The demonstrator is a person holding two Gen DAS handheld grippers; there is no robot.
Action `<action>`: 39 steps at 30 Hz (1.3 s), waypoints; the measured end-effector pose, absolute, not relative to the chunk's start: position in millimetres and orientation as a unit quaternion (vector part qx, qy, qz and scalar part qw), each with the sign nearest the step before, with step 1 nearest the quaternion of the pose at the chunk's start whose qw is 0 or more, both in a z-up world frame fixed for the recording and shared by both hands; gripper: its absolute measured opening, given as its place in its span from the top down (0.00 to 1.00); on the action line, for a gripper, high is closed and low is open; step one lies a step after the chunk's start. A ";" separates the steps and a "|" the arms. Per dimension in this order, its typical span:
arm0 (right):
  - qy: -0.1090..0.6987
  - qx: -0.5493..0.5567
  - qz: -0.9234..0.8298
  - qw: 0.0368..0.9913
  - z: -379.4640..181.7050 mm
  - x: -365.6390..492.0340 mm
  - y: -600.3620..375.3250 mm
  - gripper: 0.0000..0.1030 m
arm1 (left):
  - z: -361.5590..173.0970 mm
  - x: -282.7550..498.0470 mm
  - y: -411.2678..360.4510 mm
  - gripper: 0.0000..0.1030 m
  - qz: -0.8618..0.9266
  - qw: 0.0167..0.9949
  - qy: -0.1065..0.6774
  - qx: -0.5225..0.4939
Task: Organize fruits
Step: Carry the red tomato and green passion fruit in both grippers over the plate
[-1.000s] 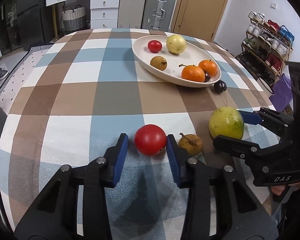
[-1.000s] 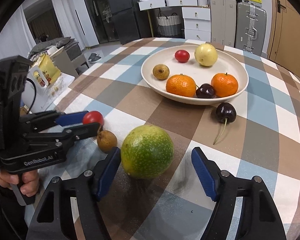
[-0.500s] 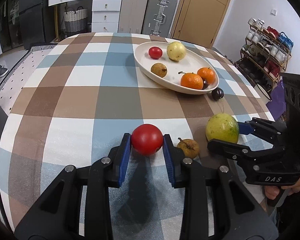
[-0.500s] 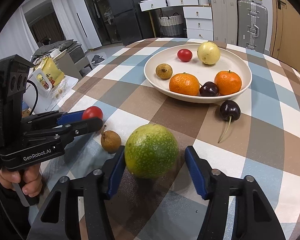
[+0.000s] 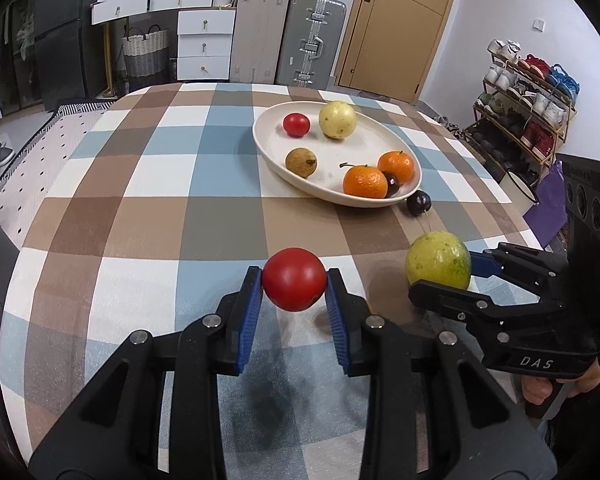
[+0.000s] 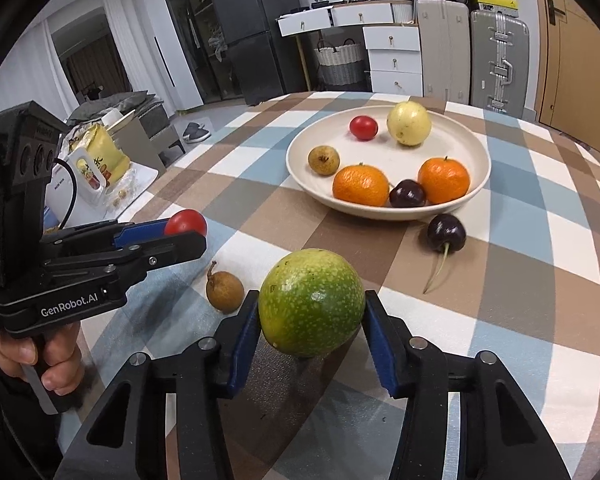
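Note:
My left gripper (image 5: 294, 286) is shut on a red tomato (image 5: 294, 279) and holds it above the checked tablecloth; it also shows in the right wrist view (image 6: 186, 222). My right gripper (image 6: 311, 312) is shut on a green round fruit (image 6: 311, 302), also seen in the left wrist view (image 5: 438, 266). A cream plate (image 6: 300, 148) farther back holds a small tomato, a pale yellow fruit, a brown longan, two oranges and a dark cherry. A brown longan (image 6: 224, 292) and a dark cherry (image 6: 446, 233) lie on the cloth.
The round table's checked cloth (image 5: 140, 200) stretches to the left and front. Behind the table stand white drawers (image 5: 206, 46), suitcases (image 5: 312, 40) and a door. A shoe rack (image 5: 524, 120) is at the right. A low table with packets (image 6: 96, 168) is at the left.
Both grippers closed on their fruits: the left on the red tomato, the right on the green fruit. Both fruits have risen off the cloth.

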State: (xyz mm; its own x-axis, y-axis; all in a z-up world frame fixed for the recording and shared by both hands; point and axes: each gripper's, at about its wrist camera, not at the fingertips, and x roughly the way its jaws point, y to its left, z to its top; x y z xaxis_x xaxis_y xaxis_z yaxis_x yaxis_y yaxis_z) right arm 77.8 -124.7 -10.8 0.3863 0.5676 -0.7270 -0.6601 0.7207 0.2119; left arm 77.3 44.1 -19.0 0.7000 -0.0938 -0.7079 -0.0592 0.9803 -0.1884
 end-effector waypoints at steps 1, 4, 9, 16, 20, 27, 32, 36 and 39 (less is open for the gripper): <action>0.411 -0.055 0.369 0.832 -9.1 78.3 -125.9 0.51 | -17.5 77.9 43.2 0.72 -0.010 0.917 0.386 -0.098; 0.404 -0.052 0.367 0.836 -2.2 80.0 -130.2 0.51 | -12.4 79.8 41.1 0.72 -0.013 0.919 0.382 -0.095; 0.389 -0.048 0.360 0.847 12.1 85.8 -140.5 0.51 | -3.2 86.4 39.3 0.72 -0.012 0.923 0.373 -0.092; 0.371 -0.040 0.348 0.860 31.6 99.1 -155.8 0.51 | 11.9 96.5 34.0 0.72 -0.018 0.929 0.361 -0.082; 0.364 -0.034 0.343 0.865 40.1 106.5 -162.8 0.51 | 23.2 104.9 29.8 0.72 -0.022 0.933 0.353 -0.074; 0.356 -0.033 0.345 0.868 51.4 118.2 -165.2 0.51 | 40.4 122.5 22.3 0.72 -0.028 0.939 0.339 -0.057; 0.355 -0.031 0.346 0.868 55.1 127.7 -161.5 0.51 | 47.2 136.4 16.5 0.72 -0.036 0.940 0.335 -0.049; 0.357 -0.015 0.341 0.870 55.8 138.2 -159.7 0.51 | 47.4 144.1 14.8 0.72 -0.039 0.940 0.334 -0.050; 0.358 -0.005 0.339 0.870 55.8 146.7 -157.6 0.51 | 46.9 153.4 11.9 0.72 -0.045 0.940 0.335 -0.050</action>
